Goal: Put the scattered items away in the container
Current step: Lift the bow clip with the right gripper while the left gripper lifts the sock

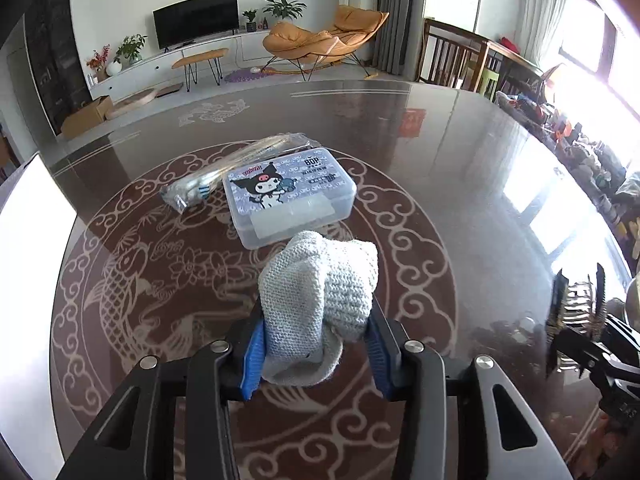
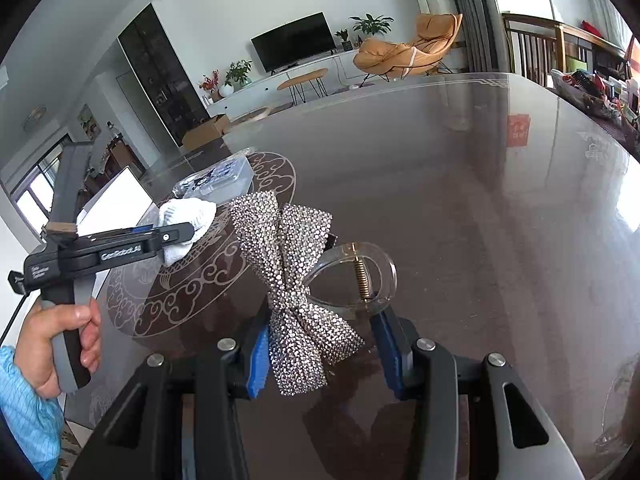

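1. Nearest my left wrist camera, the left gripper (image 1: 316, 344) is clamped on a pale grey knitted cloth (image 1: 320, 296); the blue pads (image 1: 256, 356) press both sides of it at lower centre, and the bundle stands up above them.
2. Beyond the cloth, in the middle of that frame, a clear plastic box (image 1: 290, 196) with a cartoon-printed lid lies flat on the table (image 1: 460, 200), lid shut.
3. A clear packet of long thin items (image 1: 224, 168) lies touching the box's upper-left side, slanting toward upper centre.
4. I see both box and packet lying on the round scroll-and-fish pattern (image 1: 120, 280) in the dark glossy table.
5. In my right wrist camera, the right gripper (image 2: 324, 356) is clamped on a rhinestone bow hair clip (image 2: 296, 280); the sparkly bow sits between the blue pads, and its clear claw with a brass spring (image 2: 362, 276) sticks out to the right.
6. At the left of that frame, a hand (image 2: 60, 344) in a blue sleeve (image 2: 24, 408) holds the left gripper's handle, with the cloth in its tip.
7. The box shows small at upper left of that frame, behind the cloth.
8. The right gripper shows at the right edge of the left frame, holding the clip.
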Tool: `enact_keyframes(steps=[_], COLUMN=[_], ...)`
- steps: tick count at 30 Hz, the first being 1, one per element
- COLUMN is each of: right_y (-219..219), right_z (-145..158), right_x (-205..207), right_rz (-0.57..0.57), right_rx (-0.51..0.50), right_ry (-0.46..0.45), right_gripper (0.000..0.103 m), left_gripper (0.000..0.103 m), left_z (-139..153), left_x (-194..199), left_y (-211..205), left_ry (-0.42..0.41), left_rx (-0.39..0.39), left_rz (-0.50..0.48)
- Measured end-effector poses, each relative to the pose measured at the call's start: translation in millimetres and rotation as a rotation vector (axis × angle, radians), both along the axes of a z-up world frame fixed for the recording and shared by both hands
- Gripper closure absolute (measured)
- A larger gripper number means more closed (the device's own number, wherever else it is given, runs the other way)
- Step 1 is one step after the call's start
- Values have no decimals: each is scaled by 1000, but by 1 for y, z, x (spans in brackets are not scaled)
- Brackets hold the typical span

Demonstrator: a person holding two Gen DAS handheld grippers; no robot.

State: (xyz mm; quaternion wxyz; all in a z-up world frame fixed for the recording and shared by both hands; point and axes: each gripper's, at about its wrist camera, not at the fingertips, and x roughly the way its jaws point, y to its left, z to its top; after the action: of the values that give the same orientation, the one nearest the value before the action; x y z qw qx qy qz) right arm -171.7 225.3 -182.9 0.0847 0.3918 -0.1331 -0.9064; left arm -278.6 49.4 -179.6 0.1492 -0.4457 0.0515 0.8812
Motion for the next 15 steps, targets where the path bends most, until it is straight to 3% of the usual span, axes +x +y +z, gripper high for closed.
enact_keyframes(steps=[6,10,15], right_y=[-5,-20,-55], right_z=[9,18,16], right_x=[10,26,39], right_rz=[46,97,165], right_rx=[-11,0,21], right_ry=[-15,-19,-33], right_gripper=[57,57,57], left_gripper=[59,59,59], left_z=[3,8,2], left_x=[78,116,132], left_y=[-14,-20,-28], left_ry=[-10,10,-12], left_rx=[100,84,79], left_rz=[63,80,122])
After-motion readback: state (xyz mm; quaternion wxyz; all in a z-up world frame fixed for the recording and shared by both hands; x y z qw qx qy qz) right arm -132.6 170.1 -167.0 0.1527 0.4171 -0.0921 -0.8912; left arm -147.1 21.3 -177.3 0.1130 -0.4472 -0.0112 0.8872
